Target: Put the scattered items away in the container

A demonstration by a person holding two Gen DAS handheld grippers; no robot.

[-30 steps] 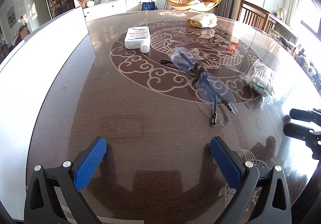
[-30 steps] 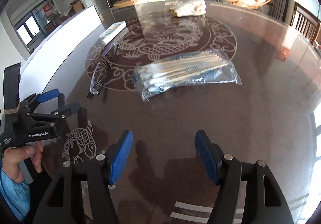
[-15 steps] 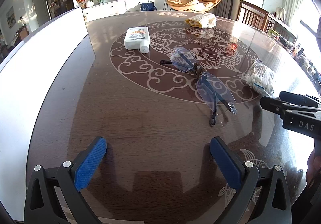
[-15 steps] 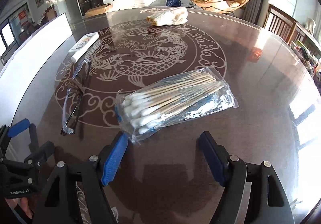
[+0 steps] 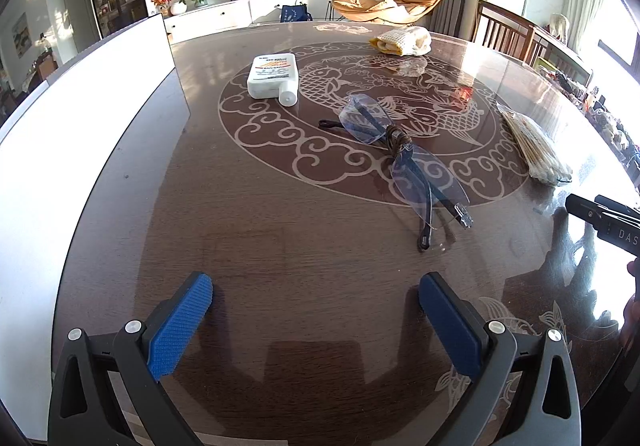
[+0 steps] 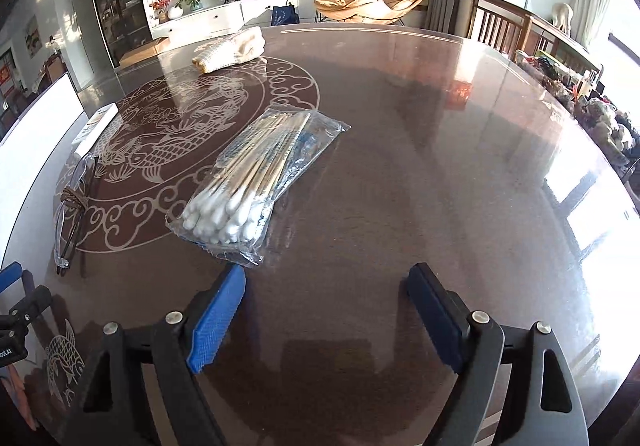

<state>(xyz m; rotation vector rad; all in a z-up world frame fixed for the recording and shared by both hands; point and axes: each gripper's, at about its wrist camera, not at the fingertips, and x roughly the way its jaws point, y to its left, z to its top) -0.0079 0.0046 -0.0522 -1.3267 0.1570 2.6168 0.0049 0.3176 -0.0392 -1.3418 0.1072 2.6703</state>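
Clear plastic bag of wooden-stick cotton swabs lies flat on the round dark-brown glossy table, just ahead of the right gripper. Its jaws have just been opening and stand wide, nothing between them; the blue left pad sits just short of the bag's near corner.

Further out: rimless blue-tinted glasses, a white flat plastic bottle, a folded cream cloth, all loose on the table.

White panel along the table's left edge is probably the container wall; its inside is not visible.

Left gripper hangs spread open and empty over bare tabletop.

Risks, as I judge them: slick film could slide on the glassy surface as the pads close; a pinch on loose plastic alone may let the swabs sag or spill.
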